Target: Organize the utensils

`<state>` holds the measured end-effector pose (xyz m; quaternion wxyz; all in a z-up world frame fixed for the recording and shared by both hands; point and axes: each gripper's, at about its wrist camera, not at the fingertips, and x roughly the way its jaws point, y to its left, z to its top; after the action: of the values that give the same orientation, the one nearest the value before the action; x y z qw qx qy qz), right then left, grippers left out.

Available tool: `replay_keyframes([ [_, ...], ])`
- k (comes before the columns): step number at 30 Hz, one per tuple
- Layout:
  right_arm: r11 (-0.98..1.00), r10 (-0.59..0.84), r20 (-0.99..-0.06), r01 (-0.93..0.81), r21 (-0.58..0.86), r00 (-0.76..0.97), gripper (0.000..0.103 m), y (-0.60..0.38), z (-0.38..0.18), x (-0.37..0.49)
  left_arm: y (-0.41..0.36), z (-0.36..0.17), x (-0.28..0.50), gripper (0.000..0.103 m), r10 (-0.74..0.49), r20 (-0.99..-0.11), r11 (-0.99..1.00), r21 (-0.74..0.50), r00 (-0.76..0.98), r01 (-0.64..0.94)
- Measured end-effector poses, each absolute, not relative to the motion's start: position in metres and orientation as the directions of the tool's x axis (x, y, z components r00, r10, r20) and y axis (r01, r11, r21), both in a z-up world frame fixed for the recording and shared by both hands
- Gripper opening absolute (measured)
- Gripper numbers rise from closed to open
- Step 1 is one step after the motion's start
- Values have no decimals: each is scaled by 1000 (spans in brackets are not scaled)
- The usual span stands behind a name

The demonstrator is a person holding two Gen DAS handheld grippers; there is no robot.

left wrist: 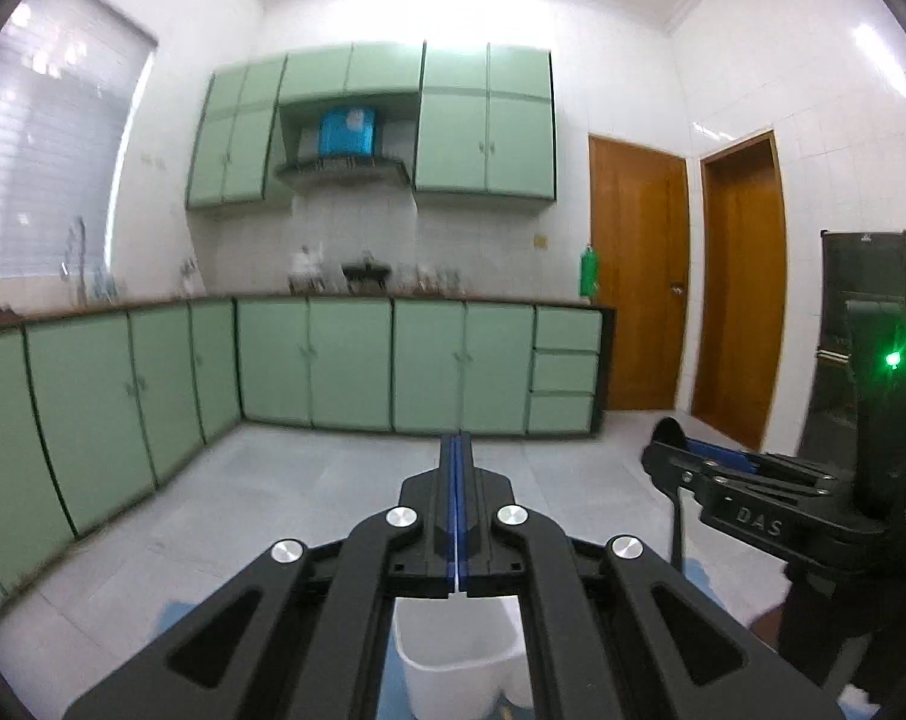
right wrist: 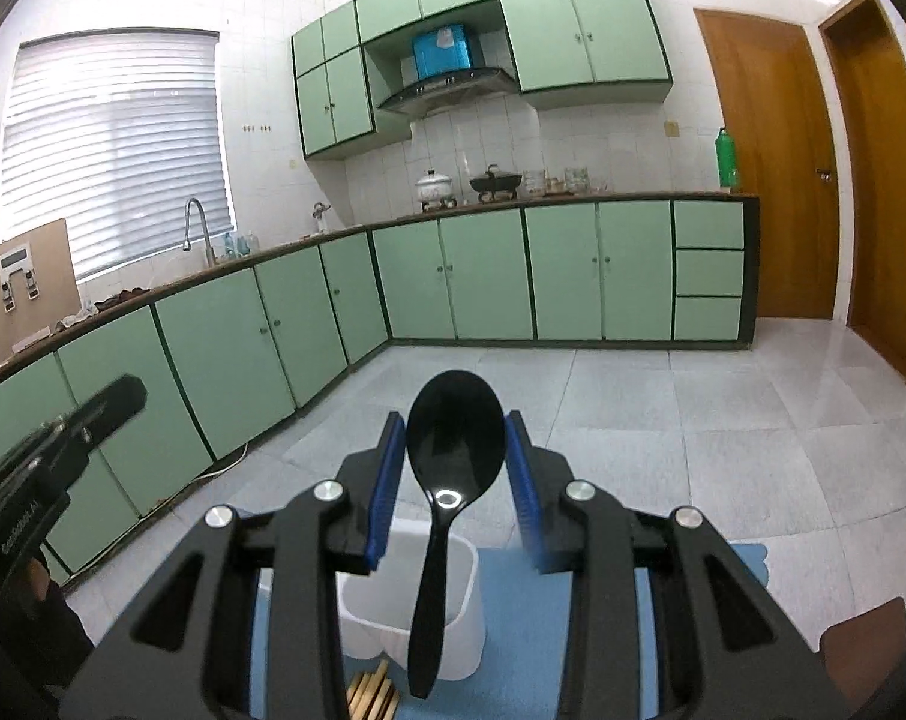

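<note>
- The right gripper (right wrist: pixel 456 462) pinches a black spoon (right wrist: pixel 453 462) by its bowl, one blue pad on each side, bowl up and far, handle hanging down and near.
- The spoon's long axis runs nearly straight up and down, handle tip low over the blue mat (right wrist: pixel 513 630).
- The white holder (right wrist: pixel 408 606) stands right under the spoon, just behind the handle in the right wrist view. That's the relation that counts: I'd say the handle needs lowering into the holder's mouth.
- The holder looks empty from here, though its floor is partly hidden.
- Pale wooden sticks (right wrist: pixel 372 693), maybe chopsticks, lie on the mat just near of the holder, not in it.
- The left gripper (left wrist: pixel 456 504) is pressed together on nothing, above the holder.
- The right hand has the spoon, so it's the nearer one for the drop.
</note>
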<state>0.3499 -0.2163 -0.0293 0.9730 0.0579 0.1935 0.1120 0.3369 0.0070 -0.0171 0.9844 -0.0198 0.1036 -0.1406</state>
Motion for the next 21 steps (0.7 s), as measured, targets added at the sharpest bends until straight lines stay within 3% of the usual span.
replay_keyframes([
  [3, 970, 236, -421, -183, 162, 876, 32, -221, -48, 334, 12, -42, 327, 0, -279, -352, 960, -85, 893, 266],
  [5, 975, 217, -493, -160, 156, 842, 32, -220, -69, 321, 17, -76, 319, 1, -273, -504, 962, -130, 819, 241],
  [7, 979, 199, -590, -128, 161, 782, 32, -220, -98, 308, 20, -108, 313, 19, -280, -600, 960, -177, 749, 218],
  [8, 979, 199, -641, -115, 170, 741, 32, -218, -113, 305, 20, -128, 308, 23, -262, -656, 965, -185, 707, 186],
  [11, 966, 249, -733, -104, 239, 633, 32, -220, -148, 292, 21, -158, 294, 39, -246, -723, 969, -206, 646, 139],
  [13, 968, 241, -759, -96, 230, 605, 32, -220, -162, 284, 17, -168, 287, 58, -236, -740, 971, -208, 630, 120],
  [16, 964, 251, -769, -79, 255, 588, 32, -223, -168, 280, 8, -173, 282, 66, -220, -749, 975, -186, 626, 120],
  [21, 972, 226, -762, -91, 216, 606, 32, -213, -168, 272, 8, -181, 298, 67, -183, -777, 983, -148, 602, 108],
])
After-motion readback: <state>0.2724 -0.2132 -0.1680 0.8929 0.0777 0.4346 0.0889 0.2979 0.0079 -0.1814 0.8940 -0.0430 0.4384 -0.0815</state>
